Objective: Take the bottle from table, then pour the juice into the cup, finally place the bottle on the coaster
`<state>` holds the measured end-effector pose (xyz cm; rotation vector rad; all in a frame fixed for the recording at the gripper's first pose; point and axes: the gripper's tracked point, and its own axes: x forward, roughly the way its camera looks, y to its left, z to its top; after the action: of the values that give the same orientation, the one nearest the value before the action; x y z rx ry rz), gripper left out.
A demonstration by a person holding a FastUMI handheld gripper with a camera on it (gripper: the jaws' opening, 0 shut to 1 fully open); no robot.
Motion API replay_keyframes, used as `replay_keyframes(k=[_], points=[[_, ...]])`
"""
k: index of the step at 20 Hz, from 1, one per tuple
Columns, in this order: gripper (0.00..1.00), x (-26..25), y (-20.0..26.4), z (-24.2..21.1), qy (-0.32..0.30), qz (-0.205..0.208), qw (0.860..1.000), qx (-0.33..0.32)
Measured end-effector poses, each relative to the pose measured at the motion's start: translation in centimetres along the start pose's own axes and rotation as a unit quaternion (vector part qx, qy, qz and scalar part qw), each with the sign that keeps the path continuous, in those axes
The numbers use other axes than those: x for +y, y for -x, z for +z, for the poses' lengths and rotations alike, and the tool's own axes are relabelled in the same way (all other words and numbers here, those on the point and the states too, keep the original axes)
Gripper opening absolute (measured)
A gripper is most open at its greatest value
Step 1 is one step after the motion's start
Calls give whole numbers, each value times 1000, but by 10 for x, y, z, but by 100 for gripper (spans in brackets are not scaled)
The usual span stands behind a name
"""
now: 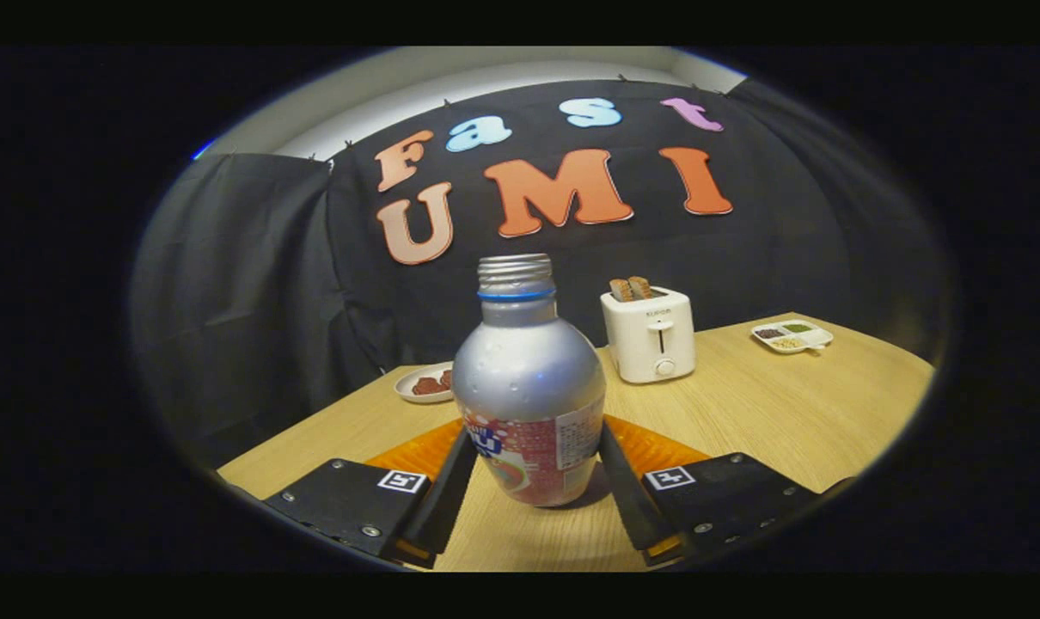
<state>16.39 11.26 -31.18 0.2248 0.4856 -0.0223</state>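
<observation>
A silver bottle (529,378) with a red and white label and an uncapped threaded neck stands upright between my fingers. My gripper (535,434) is shut on it, with one finger (451,490) against its left side and the other against its right, at label height. The bottle's base is over bare wood, casting a small shadow there. An orange coaster (657,447) lies flat on the table just beyond the bottle, showing on both sides of it; its middle is hidden by the bottle.
On the wooden table (761,413), a white toaster (649,335) with two slices of toast stands beyond the bottle to the right. A small white plate (421,384) with dark food lies far left. A divided white dish (792,336) sits far right.
</observation>
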Motion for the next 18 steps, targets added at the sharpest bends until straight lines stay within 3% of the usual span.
replay_keyframes(k=[11, 18], points=[[77, 0, -31, -44, 15, -15, 999, 50], [77, 2, -37, -54, 47, -19, 998, 47]])
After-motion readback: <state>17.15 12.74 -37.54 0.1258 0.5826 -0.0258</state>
